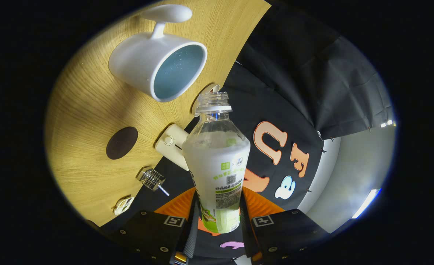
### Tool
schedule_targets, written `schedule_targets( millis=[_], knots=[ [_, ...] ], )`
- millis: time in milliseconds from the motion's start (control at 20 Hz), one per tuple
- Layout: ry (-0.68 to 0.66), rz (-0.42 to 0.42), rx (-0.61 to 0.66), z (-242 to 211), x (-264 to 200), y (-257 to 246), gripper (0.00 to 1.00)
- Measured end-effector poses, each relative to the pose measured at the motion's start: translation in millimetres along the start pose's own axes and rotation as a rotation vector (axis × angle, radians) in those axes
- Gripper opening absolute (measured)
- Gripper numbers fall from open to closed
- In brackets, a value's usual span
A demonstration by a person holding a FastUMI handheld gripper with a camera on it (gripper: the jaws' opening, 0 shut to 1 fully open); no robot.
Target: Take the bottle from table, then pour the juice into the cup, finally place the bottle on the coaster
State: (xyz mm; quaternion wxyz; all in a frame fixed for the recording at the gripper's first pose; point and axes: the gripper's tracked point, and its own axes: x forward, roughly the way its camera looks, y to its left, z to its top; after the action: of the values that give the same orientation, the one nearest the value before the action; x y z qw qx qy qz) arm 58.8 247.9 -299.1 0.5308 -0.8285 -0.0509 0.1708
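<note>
My gripper is shut on a clear plastic bottle with a white and green label; both fingers press on its lower body. The bottle has no cap and its open mouth points away from me, lying just short of the white cup. The whole view is rolled, so the wooden table stands tilted on one side. The cup has a pale blue inside and its handle faces away from the bottle. A dark round coaster lies on the table, nearer to my fingers than the cup.
A small white device with a round button sits at the table's edge beside the bottle. A clear ribbed object with a metal pin and a small white clip lie near that edge too. The black booth wall hangs beyond.
</note>
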Motion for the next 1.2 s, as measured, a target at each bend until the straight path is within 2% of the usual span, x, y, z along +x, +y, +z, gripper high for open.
schedule_targets(
  millis=[200, 500, 750, 1100, 1200],
  knots=[
    [0.013, 0.055, 0.094, 0, -1, 16, 0.52],
    [0.048, 0.167, 0.373, -3, 1, 53, 0.52],
    [0.087, 0.215, 0.704, -13, 15, 71, 0.52],
    [0.148, 0.292, 1.288, -13, 40, 94, 0.53],
    [0.165, 0.292, 1.418, -17, 47, 96, 0.53]
  ],
)
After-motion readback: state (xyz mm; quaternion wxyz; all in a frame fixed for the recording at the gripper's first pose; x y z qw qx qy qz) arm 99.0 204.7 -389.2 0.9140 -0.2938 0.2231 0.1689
